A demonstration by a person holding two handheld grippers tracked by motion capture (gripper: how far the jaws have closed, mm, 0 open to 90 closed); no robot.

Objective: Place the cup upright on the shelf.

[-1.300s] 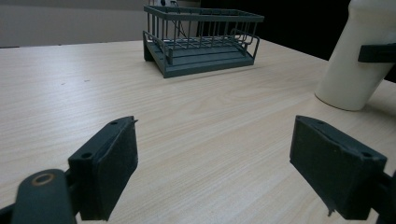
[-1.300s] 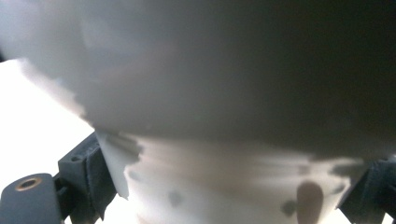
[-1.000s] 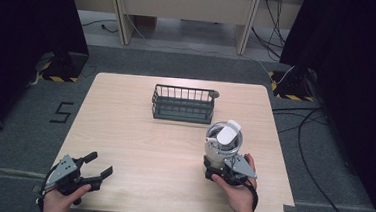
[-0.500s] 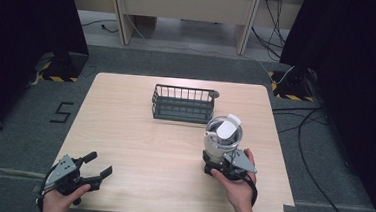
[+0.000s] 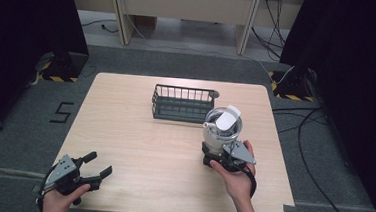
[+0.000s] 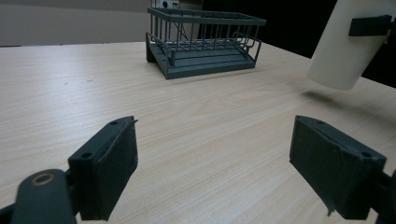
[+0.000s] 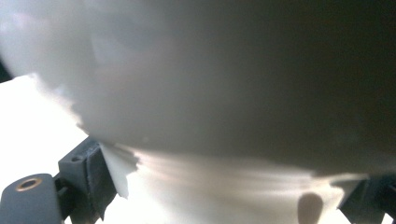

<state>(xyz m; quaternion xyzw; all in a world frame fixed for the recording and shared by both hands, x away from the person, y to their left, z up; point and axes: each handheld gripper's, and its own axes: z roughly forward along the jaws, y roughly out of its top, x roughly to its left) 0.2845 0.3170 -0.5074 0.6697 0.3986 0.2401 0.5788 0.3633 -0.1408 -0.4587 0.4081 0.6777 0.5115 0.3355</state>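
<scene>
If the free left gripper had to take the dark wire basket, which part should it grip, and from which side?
Probably the top rim of the near long wall of the wire basket, coming from above: the basket stands upright and open-topped, and the left gripper, jaws open, could straddle the thin wire wall.

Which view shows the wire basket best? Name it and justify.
The left gripper view: the wire basket is seen close from the side, bars and floor distinct, apparently empty. The high view shows the basket small, from above, beyond the white cup. The right gripper view looks onto that cup's wall.
</scene>
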